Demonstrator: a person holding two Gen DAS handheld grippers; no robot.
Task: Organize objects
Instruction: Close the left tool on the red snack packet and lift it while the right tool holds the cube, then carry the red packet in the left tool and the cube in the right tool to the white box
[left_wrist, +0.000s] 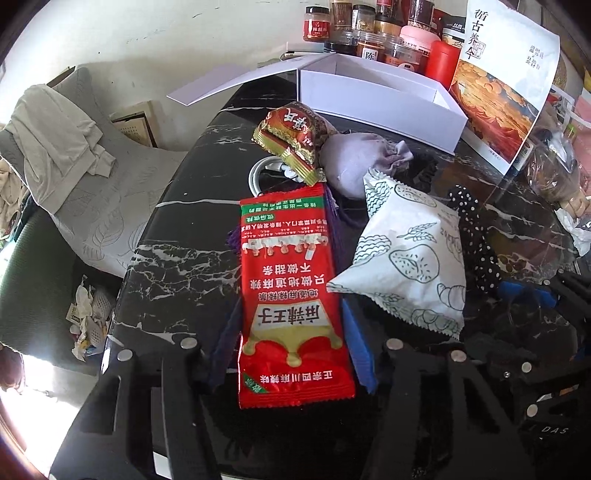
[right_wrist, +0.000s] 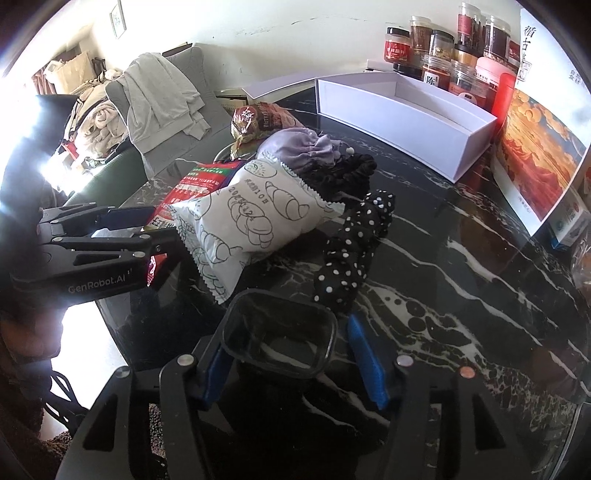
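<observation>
My left gripper (left_wrist: 291, 343) has its blue pads on both sides of a red snack packet (left_wrist: 291, 295); it also shows in the right wrist view (right_wrist: 129, 225), closed on that packet (right_wrist: 192, 184). My right gripper (right_wrist: 291, 354) holds a clear square lidless container (right_wrist: 280, 336) between its blue pads. A white bread packet (right_wrist: 243, 218) lies beside the red one. A black polka-dot scrunchie (right_wrist: 351, 251), a purple pouch (right_wrist: 295, 147) and a brown-gold snack (left_wrist: 291, 136) lie behind. An open white box (right_wrist: 406, 110) stands at the back.
Spice jars (right_wrist: 443, 55) and a red tin line the wall behind the box. A printed carton (right_wrist: 535, 147) stands at the right. A white cable (left_wrist: 258, 173) lies under the snacks. A sofa with clothes (right_wrist: 155, 99) is left of the black marble table (right_wrist: 443, 277).
</observation>
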